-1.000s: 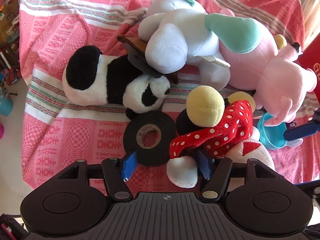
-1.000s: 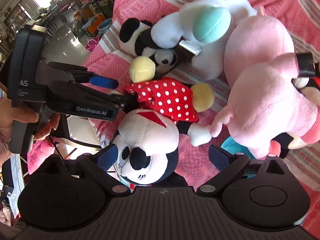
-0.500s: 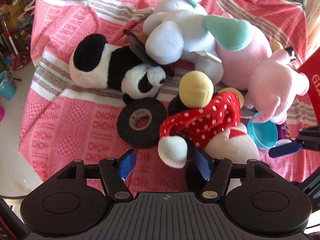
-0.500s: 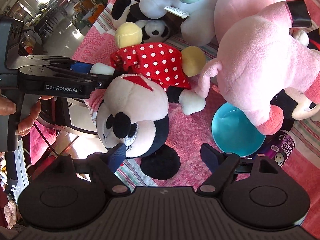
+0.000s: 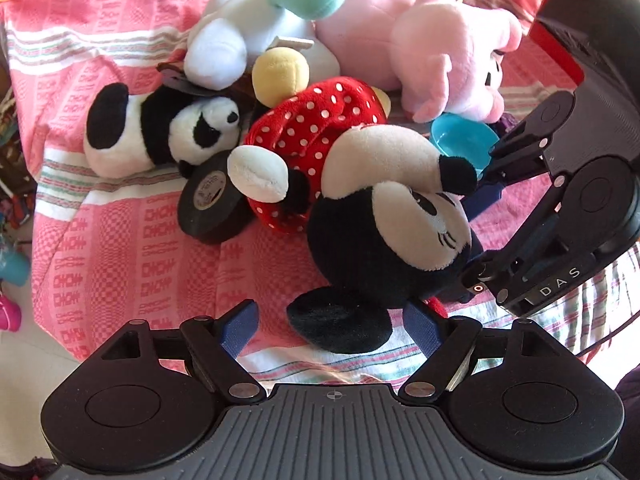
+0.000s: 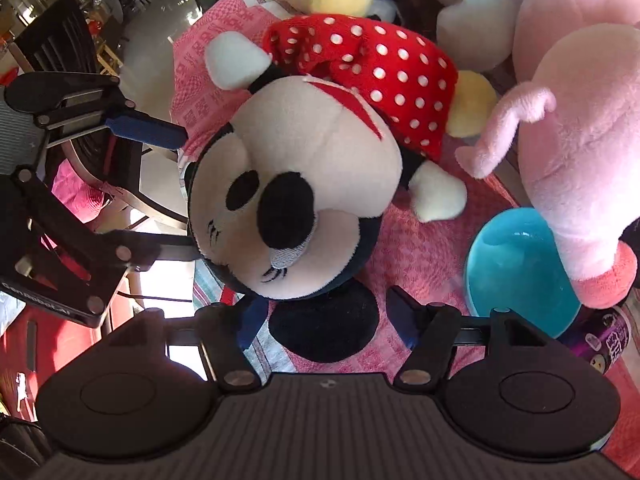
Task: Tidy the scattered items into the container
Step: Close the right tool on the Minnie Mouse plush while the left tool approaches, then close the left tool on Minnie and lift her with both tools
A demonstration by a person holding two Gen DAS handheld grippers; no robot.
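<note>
Cloth [image 5: 120, 240]: woven pink check, draped over the tabletop edge; a drag could be caused if a finger snags it.
Pig [image 5: 420, 40]: large, pink, soft; lies at the far edge.
Mouse [image 5: 372, 216]: round plush head, red dotted dress; lies at the near edge, between both grippers; a slip or fall off the edge is risked if only an ear is pinched.
Panda [image 5: 160, 132]: short plush, at the left side.
Bowl [image 6: 520, 264]: smooth blue plastic; could be knocked.
Tape [image 5: 212, 200]: black roll, touching the mouse.
Left gripper [image 5: 332, 328]: fingers spread, nothing held.
Right gripper [image 6: 328, 320]: fingers spread about the mouse's ear, not closed.
Container: not identified.
</note>
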